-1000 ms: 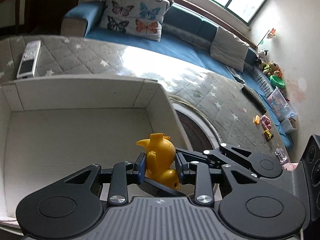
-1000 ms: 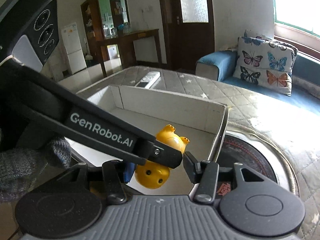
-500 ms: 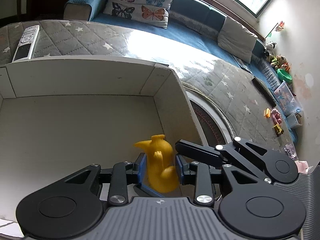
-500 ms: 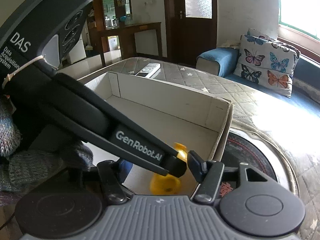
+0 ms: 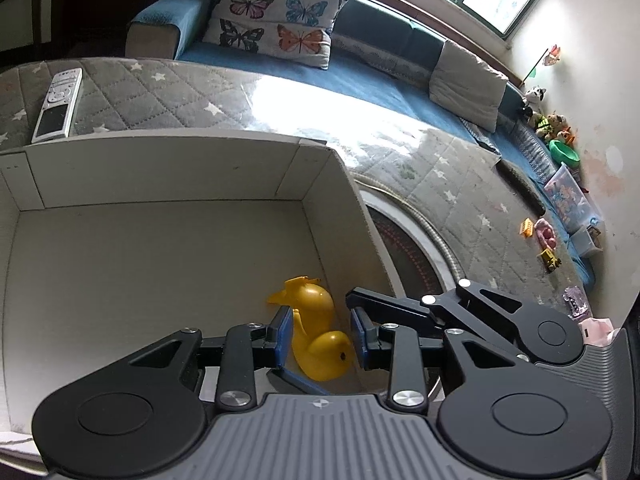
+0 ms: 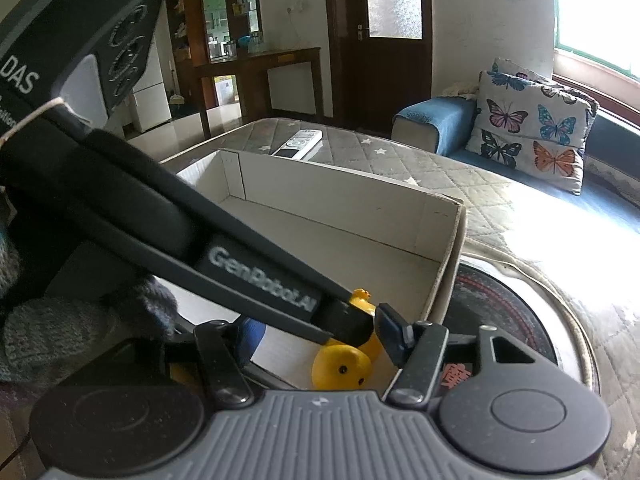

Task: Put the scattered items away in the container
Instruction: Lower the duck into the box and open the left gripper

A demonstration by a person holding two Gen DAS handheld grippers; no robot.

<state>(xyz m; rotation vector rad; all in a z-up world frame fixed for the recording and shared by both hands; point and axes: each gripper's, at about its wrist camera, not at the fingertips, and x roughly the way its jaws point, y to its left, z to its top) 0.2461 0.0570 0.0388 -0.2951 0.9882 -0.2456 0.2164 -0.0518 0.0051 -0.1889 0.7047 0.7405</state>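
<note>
Your left tool [image 5: 320,334] has let go, jaws narrowly parted beside the yellow duck [image 5: 316,334], now lying on the white box's [image 5: 160,176] floor; your right tool [image 6: 316,334] hovers empty, parted.

Most of the white box [image 5: 168,248] is lying open, with lots of bare floor toward its far wall. The yellow duck [image 5: 316,340] is sitting in the near corner by the right wall, and both grippers are crowding around it there.
</note>
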